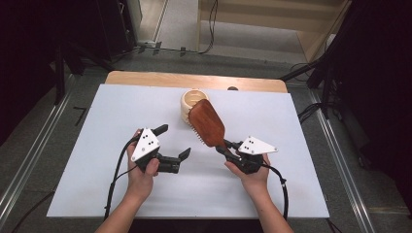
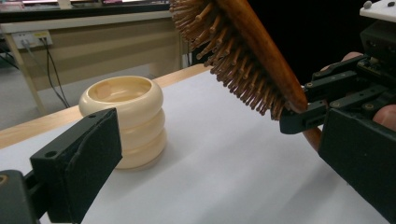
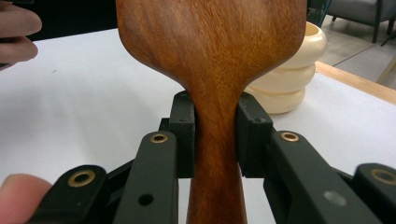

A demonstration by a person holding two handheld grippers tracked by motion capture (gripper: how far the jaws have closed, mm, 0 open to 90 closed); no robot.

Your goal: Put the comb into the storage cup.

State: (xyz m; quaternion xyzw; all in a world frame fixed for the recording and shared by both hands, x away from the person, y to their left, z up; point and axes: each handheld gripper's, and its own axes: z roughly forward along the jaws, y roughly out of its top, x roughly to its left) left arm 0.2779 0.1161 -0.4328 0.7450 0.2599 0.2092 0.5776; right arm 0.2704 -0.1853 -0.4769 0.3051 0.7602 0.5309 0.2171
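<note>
1. Right gripper (image 3: 215, 140) fingers (image 3: 183, 130) clamped on wooden hairbrush (image 1: 208, 123) handle; left gripper (image 1: 170, 142) wide, empty.
2. Brush lifted at frame centre, head over cream holder (image 1: 190, 101); insertion pending.

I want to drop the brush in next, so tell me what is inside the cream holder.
The cream holder shows a bare inner wall below its rim in the left gripper view, with nothing sticking out. Its bottom is hidden by the near wall, and the hairbrush covers part of its mouth in the high view.
</note>
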